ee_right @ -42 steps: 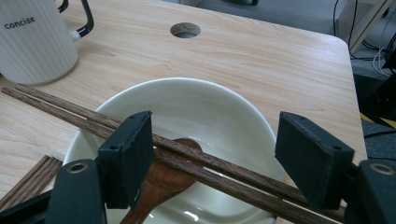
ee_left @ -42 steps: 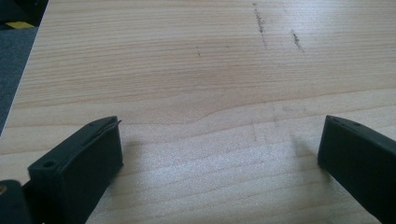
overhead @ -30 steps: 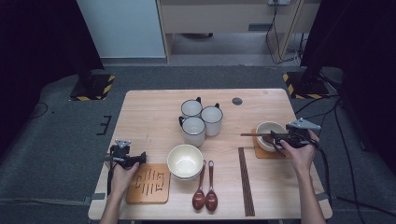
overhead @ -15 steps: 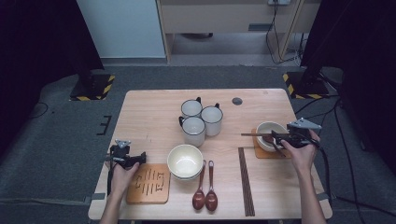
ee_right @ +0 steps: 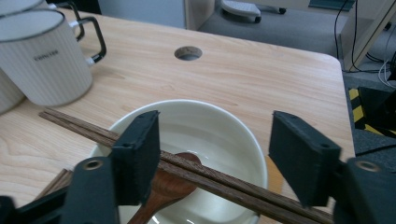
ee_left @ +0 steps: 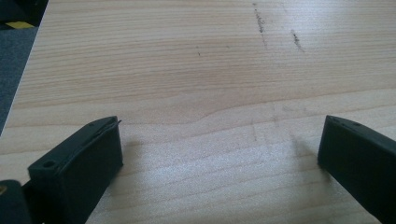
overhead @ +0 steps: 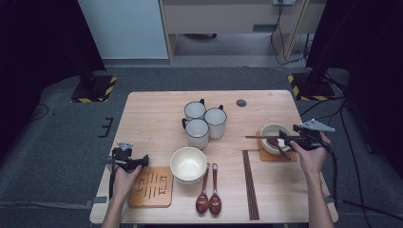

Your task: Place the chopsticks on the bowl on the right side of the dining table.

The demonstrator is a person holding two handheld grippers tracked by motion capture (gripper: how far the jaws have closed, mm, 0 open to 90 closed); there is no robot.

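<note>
1. Wooden worktop [overhead: 152, 118], high view: the right tool [overhead: 288, 138] reaches over a round white bowl [overhead: 271, 130] on a brown mat [overhead: 266, 156]; dark chopsticks [overhead: 259, 137] lie across its rim.
2. Left tool view: matte black jaws spread wide over bare pale grain [ee_left: 196, 93].
3. Right tool view: jaws, just closing, still apart, straddling the chopsticks [ee_right: 219, 179]; a wooden spoon [ee_right: 170, 186] lies inside the glossy bowl [ee_right: 205, 121]; a ribbed mug [ee_right: 42, 56] stands nearby.

Pale wood-grain table [overhead: 152, 114], light and streaky. Cream bowl [ee_right: 215, 126] on an orange-brown mat [overhead: 270, 156], dark brown chopsticks [ee_right: 84, 126] across it, a reddish-brown spoon [ee_right: 163, 191] inside. White ribbed mugs [overhead: 209, 121] with black rims and handles. Another cream bowl [overhead: 188, 164], two reddish-brown spoons [overhead: 209, 202], an orange mat [overhead: 151, 186] with dark line markings. Black gripper [ee_right: 212, 154].
</note>
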